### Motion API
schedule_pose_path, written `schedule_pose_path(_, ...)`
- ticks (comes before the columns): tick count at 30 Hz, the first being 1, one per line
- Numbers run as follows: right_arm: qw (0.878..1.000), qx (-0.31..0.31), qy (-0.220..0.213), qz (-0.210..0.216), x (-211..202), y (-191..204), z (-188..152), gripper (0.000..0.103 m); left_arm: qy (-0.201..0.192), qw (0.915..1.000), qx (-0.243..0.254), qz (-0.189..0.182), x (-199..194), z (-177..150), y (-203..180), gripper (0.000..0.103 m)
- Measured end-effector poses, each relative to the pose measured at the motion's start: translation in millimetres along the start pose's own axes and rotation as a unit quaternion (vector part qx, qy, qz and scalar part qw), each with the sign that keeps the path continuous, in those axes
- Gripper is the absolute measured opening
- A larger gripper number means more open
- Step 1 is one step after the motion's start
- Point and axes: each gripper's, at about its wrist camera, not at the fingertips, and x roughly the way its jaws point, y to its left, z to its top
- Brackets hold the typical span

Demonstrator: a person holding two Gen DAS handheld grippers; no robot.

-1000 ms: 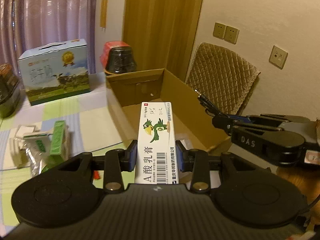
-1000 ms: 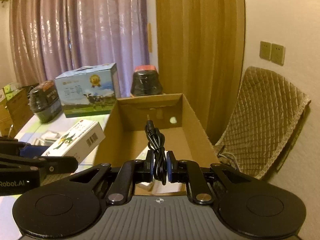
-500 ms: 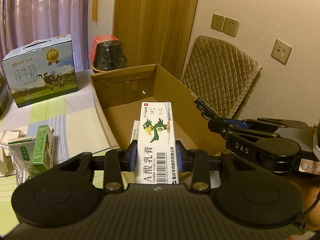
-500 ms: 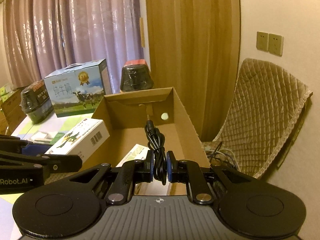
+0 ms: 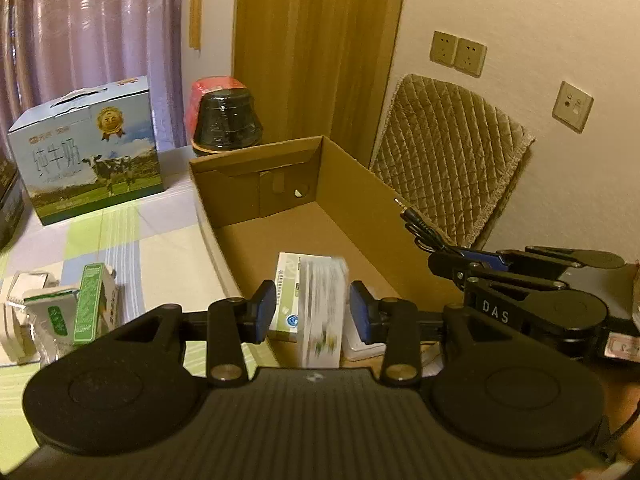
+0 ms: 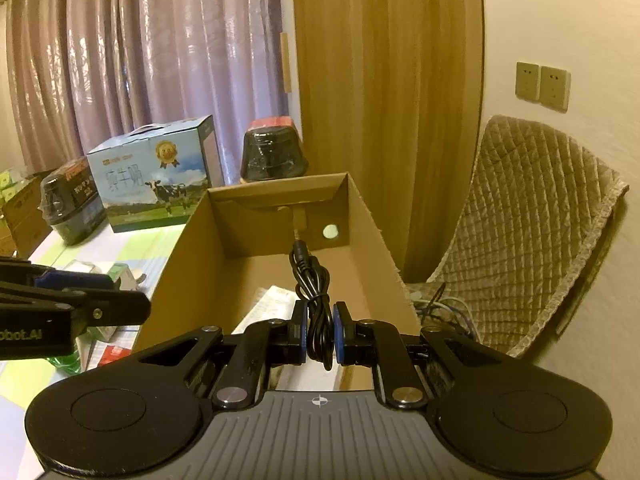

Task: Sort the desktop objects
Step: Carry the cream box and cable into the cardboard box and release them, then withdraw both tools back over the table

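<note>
Your left gripper (image 5: 313, 311) has just let go: its jaws stand apart, the blurred white carton (image 5: 322, 312) dropping between them into the cardboard box (image 5: 360, 208). Your right gripper (image 6: 319, 330) stays clamped on the black cable (image 6: 314, 292).

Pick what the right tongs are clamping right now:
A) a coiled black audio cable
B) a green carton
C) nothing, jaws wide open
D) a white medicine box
A. The right tongs pinch a coiled black audio cable between their blue pads, its plug pointing out over the open cardboard box.
</note>
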Motion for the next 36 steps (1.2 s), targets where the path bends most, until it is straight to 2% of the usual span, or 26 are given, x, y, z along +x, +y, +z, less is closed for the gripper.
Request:
schedule_pose_path(4,1.0,-0.002,0.002,0.002,0.7,4.4,-0.7,0.01,-0.002,1.0,-0.007,0.0,-8.1,-5.9,5.0,0.039)
schedule_pose_path(16,1.0,-0.018,0.002,0.015,14.1,14.4,6.7,0.01,0.0,0.9995,-0.032,0.005,-17.5,-18.4,19.7,0.042)
schedule_pose_path(20,1.0,-0.006,0.001,0.018,12.7,12.8,3.8,0.038,-0.002,0.9992,-0.04,0.008,-22.1,-21.1,26.5,0.043)
schedule_pose_path(28,1.0,0.018,0.003,0.014,-16.6,12.3,-15.2,0.045,-0.005,0.998,-0.057,0.027,-43.8,-40.5,48.3,0.049)
schedule_pose_path(30,0.999,0.026,-0.001,0.019,-27.1,16.3,-20.1,0.054,-0.004,0.9974,-0.065,0.033,-51.7,-49.3,56.0,0.052)
schedule_pose_path(36,0.998,0.031,-0.011,0.047,-56.1,46.7,-34.8,0.064,0.004,0.9942,-0.092,0.056,-76.7,-82.7,83.6,0.062)
